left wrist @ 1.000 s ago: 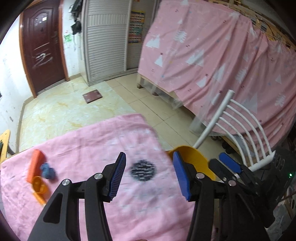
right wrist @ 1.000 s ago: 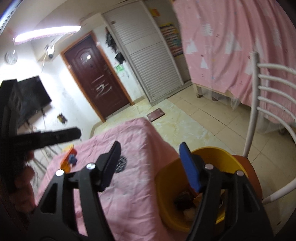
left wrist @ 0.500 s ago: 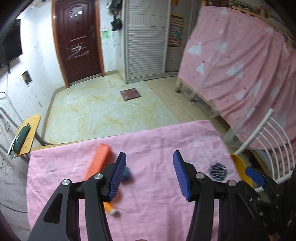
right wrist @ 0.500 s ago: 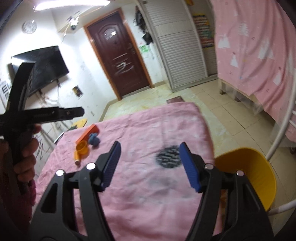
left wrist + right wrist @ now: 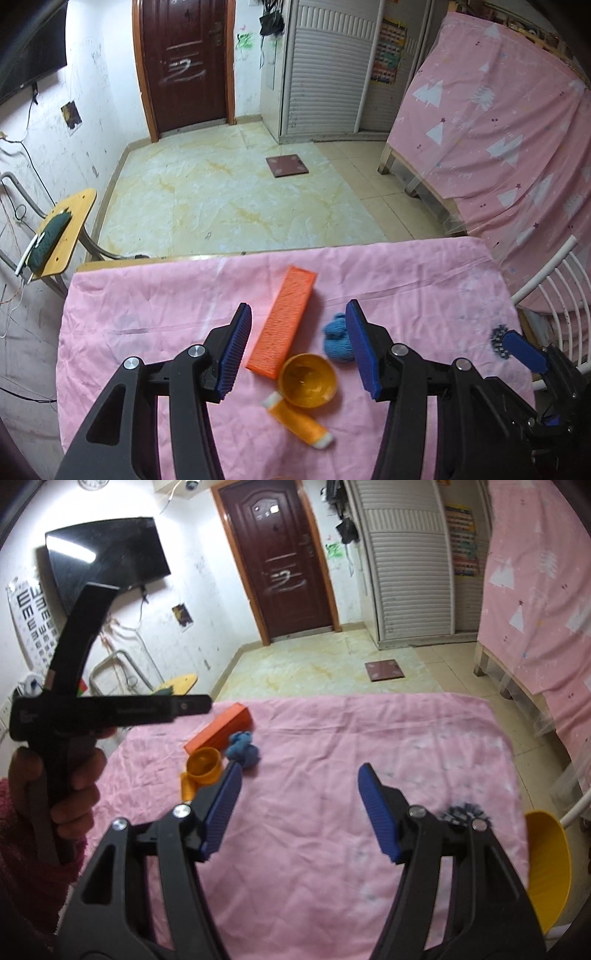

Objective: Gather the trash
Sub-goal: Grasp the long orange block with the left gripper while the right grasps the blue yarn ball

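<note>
Two hand-held grippers hang above a table draped in a pink cloth (image 5: pixel 155 295) as a trash pickup gets under way. The left gripper (image 5: pixel 299 347), jaws parted and gripping nothing, hovers over a cluster of litter near the cloth's left side: an orange box (image 5: pixel 284 325) lying flat, an orange cup (image 5: pixel 307 380) just beside its near end, a blue wad (image 5: pixel 338 341) close to the right of both, and an orange tube (image 5: pixel 299 421) partly tucked under the cup. The right gripper (image 5: pixel 299 808), likewise released and empty, floats over bare cloth, a dark frayed scrap (image 5: pixel 463 811) close by its right finger and the yellow bin (image 5: pixel 548 864) off the table's right edge. The risk appears to lie in the crowding: jaws closing on the cup could nudge the tube or wad away, and a light, round cup may slip or tip out of a loose pinch.
</note>
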